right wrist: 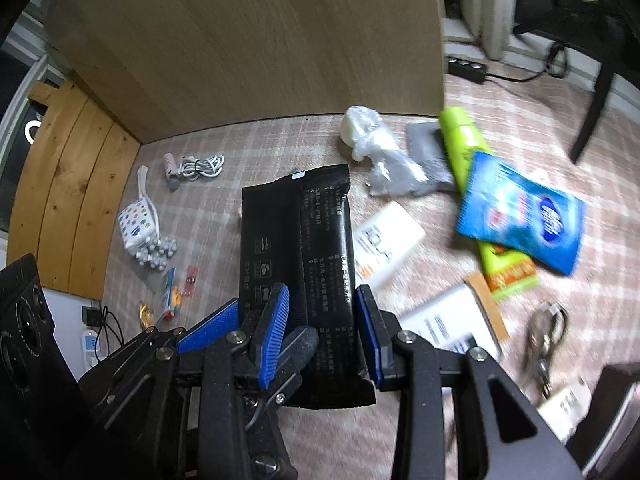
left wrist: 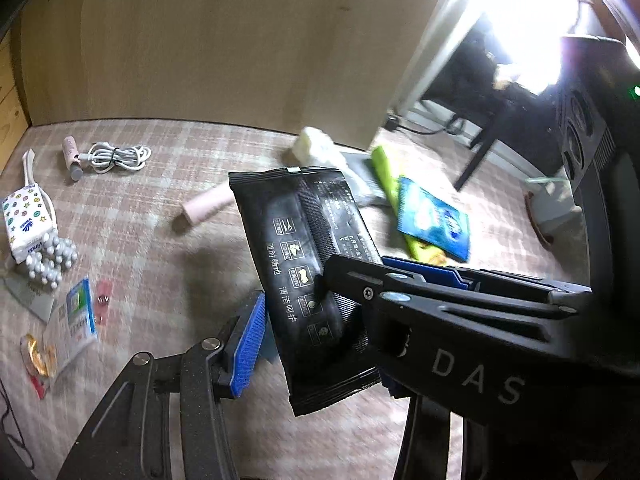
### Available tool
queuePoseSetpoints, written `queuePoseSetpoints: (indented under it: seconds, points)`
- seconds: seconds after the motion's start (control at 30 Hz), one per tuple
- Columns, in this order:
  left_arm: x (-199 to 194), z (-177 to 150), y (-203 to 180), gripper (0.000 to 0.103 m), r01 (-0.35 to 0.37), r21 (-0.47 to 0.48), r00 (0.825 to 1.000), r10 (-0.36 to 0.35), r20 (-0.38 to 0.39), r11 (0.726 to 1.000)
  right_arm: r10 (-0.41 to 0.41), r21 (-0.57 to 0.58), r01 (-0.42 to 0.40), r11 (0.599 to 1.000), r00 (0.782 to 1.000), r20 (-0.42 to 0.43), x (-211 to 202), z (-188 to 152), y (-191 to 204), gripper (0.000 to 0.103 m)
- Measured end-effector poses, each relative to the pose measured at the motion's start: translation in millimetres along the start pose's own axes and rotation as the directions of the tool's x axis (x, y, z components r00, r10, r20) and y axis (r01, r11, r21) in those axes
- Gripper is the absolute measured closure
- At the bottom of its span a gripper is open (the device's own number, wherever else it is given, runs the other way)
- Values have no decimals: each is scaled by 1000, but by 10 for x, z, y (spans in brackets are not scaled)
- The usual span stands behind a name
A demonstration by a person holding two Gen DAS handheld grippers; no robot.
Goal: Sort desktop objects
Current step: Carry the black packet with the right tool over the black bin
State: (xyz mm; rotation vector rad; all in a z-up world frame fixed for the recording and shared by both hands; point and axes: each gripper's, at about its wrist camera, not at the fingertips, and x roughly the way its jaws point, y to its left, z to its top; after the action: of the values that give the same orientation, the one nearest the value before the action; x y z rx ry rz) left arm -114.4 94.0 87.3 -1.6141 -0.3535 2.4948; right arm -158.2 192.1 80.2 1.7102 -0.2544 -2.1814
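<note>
Both your grippers gripped one black wipes pack [right wrist: 298,264], lifted clear of the checked cloth [left wrist: 168,280] on the bench. Your left gripper [left wrist: 296,312] pinched its lower half; your right gripper [right wrist: 326,332] clamped its near end between blue pads [right wrist: 276,320]. A blue sachet [right wrist: 520,224] lay on a green tube [right wrist: 464,140] nearby.

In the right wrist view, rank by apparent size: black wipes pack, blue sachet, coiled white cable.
1. black wipes pack, though nearness to the camera inflates it
2. blue sachet
3. coiled white cable, smallest and farthest
</note>
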Motion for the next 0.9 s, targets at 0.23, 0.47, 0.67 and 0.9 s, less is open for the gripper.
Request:
queuePoseSetpoints:
  seconds: [0.23, 0.47, 0.67, 0.9]
  points:
    - [-247, -267, -434, 57, 34, 71, 999, -35, 4, 997, -26, 44, 23, 999, 998, 59, -488, -435, -194, 69]
    - [-448, -599, -1105, 57, 89, 178, 996, -91, 2, 980, -59, 122, 43, 992, 990, 131, -1083, -955, -615, 69]
    - [-472, -927, -1804, 57, 169, 256, 986, -162, -46, 952, -116, 206, 81, 975, 980, 161, -1532, -1416, -1147, 69]
    - [-451, -1295, -2545, 57, 244, 342, 969, -219, -111, 907, -172, 311, 114, 943, 971, 166, -1929, -1944, -1827, 69]
